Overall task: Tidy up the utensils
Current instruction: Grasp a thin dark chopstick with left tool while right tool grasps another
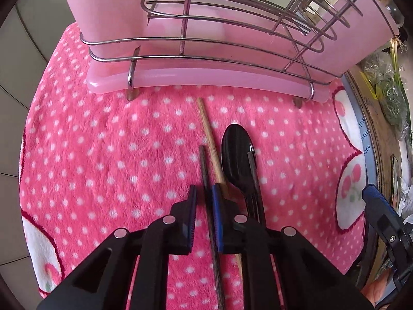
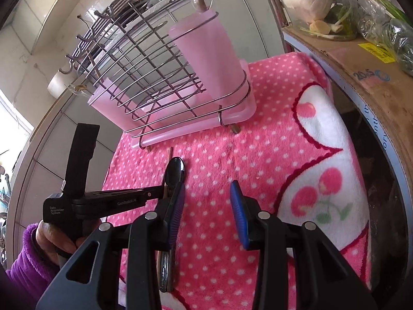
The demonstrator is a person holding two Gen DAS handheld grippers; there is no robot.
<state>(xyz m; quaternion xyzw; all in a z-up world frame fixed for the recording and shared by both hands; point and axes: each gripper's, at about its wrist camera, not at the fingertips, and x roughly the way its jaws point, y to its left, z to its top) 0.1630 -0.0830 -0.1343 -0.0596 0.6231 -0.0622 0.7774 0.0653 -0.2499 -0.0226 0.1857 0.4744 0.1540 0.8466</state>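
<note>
On the pink dotted towel lie a dark chopstick, a pale wooden chopstick and a black spoon with a dark utensil across it. My left gripper points down over them. Its jaws are narrow, the dark chopstick stands between them against the right pad, and a strip of towel shows at the left pad. My right gripper hovers open over bare towel, right of the spoon. The left gripper shows there side-on, its tips hidden behind my right gripper's finger.
A wire utensil rack on a pink tray, with a pink cup, stands just beyond the utensils. A cardboard box with bagged greens borders the towel on the right. A hand in a purple sleeve holds the left gripper. Tiled wall at left.
</note>
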